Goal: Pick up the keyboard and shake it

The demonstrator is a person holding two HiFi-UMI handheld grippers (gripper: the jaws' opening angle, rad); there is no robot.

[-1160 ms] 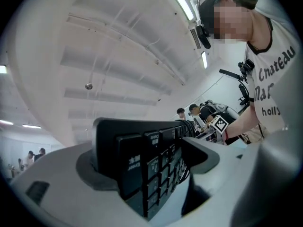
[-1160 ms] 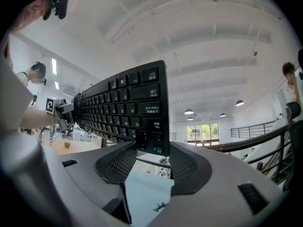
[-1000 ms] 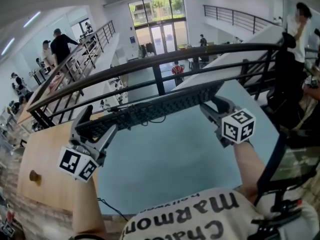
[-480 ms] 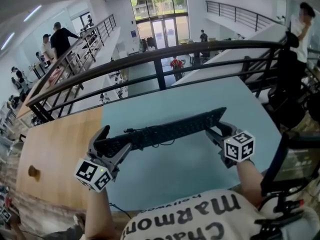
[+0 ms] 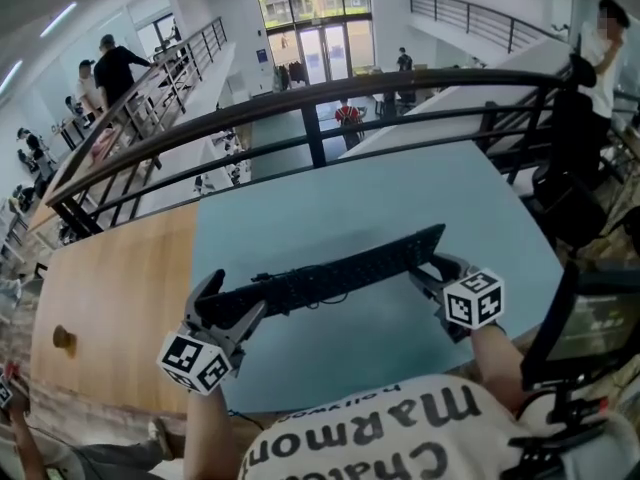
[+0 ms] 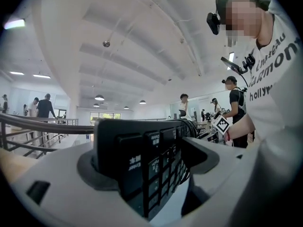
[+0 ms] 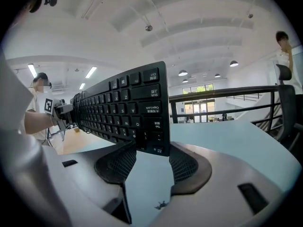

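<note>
keyboard (image 5: 330, 278) lower, nearer the blue table (image 5: 400, 193) than before

This is a large open-plan workplace hall, seen from an upper gallery edged by a black railing (image 5: 316, 150). Beyond the railing stand scattered people (image 5: 113, 66) and a tall glazed entrance (image 5: 315, 53), and round ceiling lamps (image 6: 99, 97) hang overhead.

Print on keyboard (image 5: 330, 279) keys too small, blurred in head view
</note>
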